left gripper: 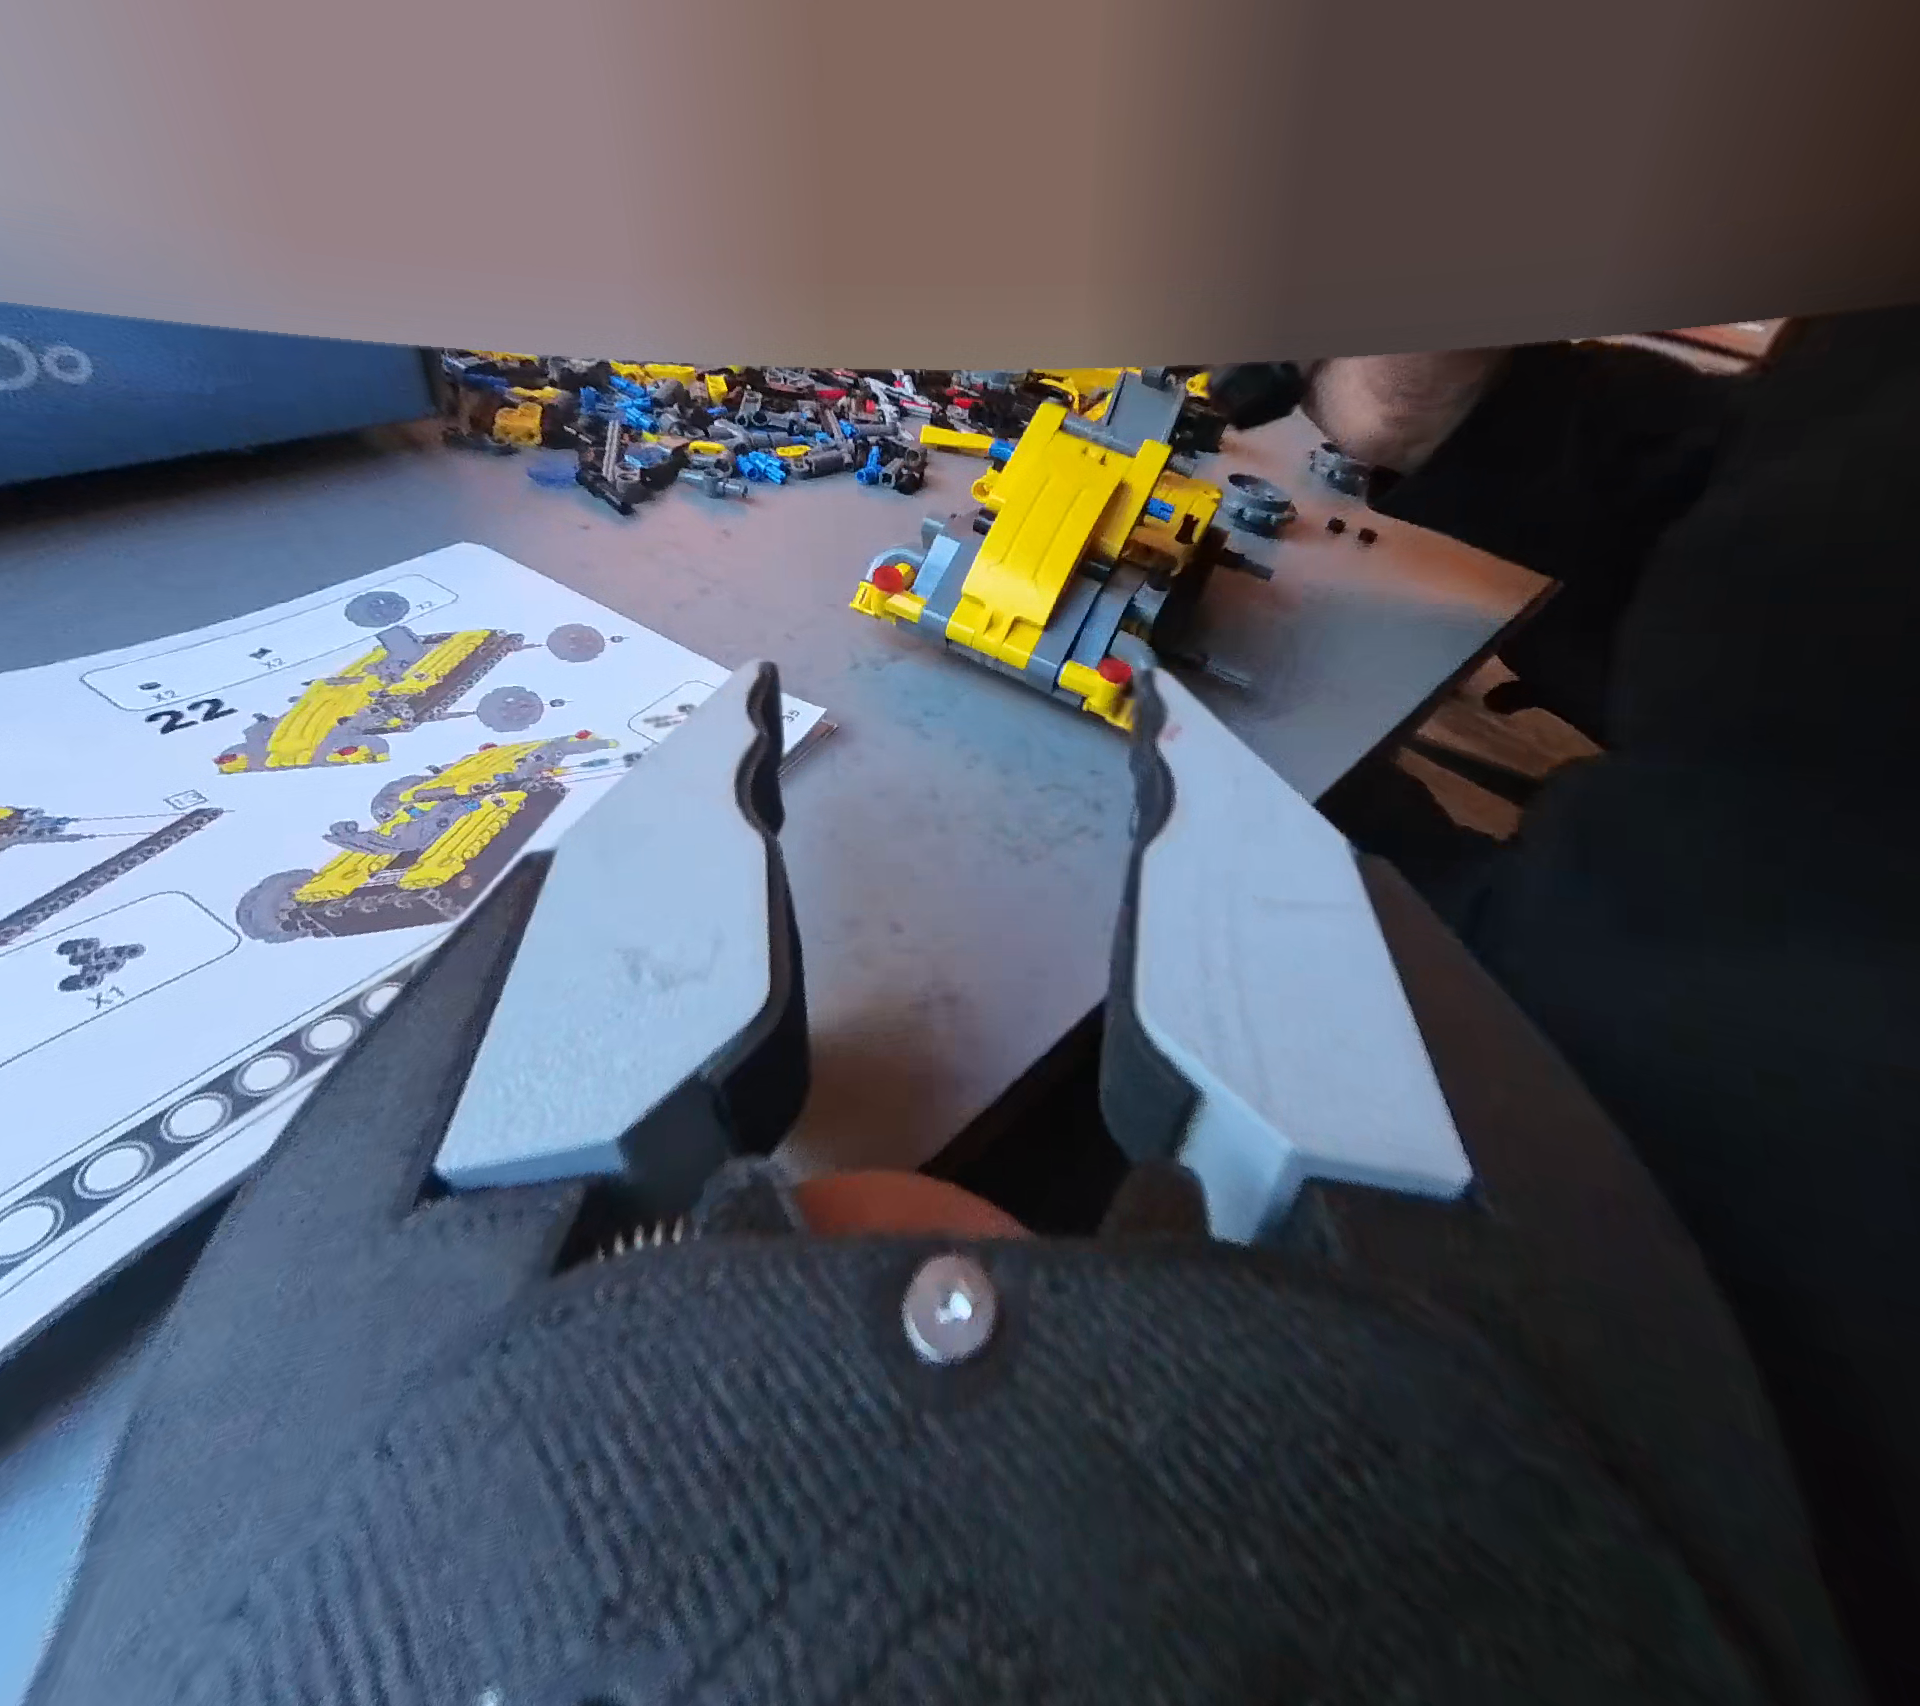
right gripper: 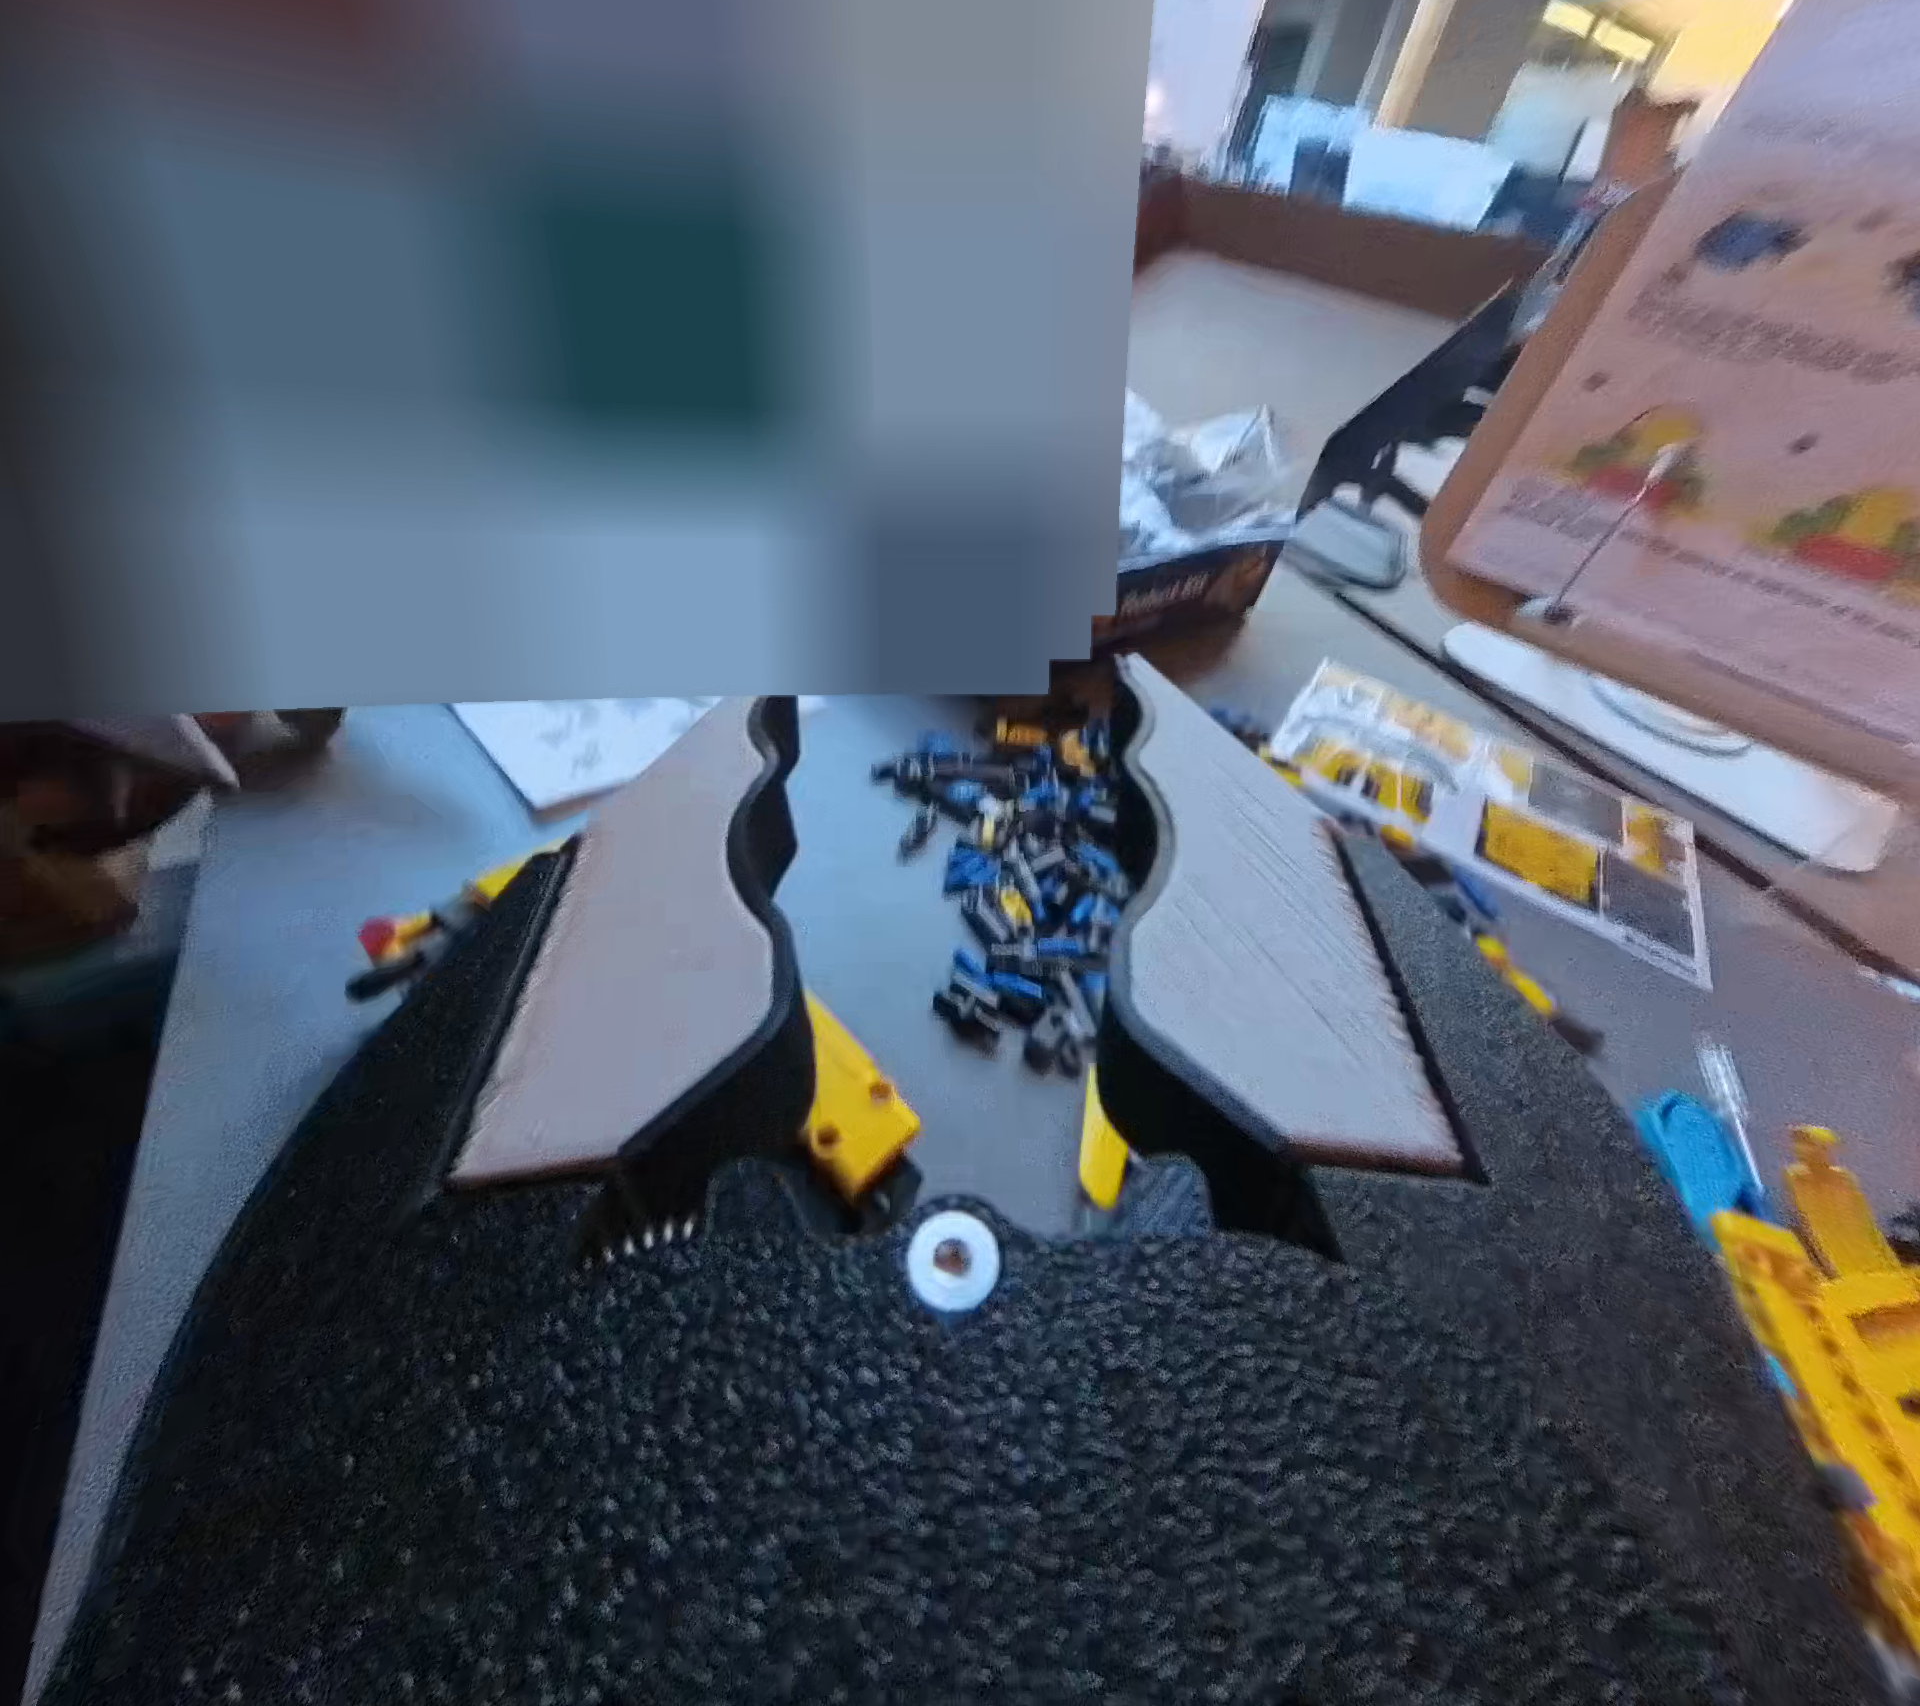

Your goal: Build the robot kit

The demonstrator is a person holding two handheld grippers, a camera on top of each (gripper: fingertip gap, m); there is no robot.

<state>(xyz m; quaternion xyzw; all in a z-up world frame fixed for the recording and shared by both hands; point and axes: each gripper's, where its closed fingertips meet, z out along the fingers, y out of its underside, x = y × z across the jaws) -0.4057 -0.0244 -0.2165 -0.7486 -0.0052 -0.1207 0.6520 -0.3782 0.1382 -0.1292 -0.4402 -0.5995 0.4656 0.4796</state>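
Tongs, left (left gripper: 951, 721): jaws wide, nothing between them, hovering over bare bench (left gripper: 935, 877). Tongs, right (right gripper: 956, 721): also wide and empty, poised low over the bench.

Landmark for all places: yellow model (left gripper: 1049, 555), a yellow-and-grey vehicle body with red studs at its corners.

- Left tongs sit just short of the model's near corner; the right-hand fingertip (left gripper: 1143, 690) lines up with a red stud there, apart from it as far as I can judge.
- Instruction booklet (left gripper: 312, 773) lies open to the left of the model, and its near corner runs under the left tongs.
- Two grey wheel hubs (left gripper: 1257, 503) lie just right of the model, small black bits beyond them.
- Loose parts pile (left gripper: 727, 430) lies behind and left of the model: blue, black, grey and yellow pieces.
- Right view: small blue and black pins (right gripper: 1018, 887) are scattered on the bench between and just beyond the fingers. A yellow beam (right gripper: 852, 1106) lies under the base of the tongs. I cannot tell whether it belongs to the model.

Judgement: the pins are tiny and round, so likely to roll or skid. The view is blurred, so single pins are hard to separate.
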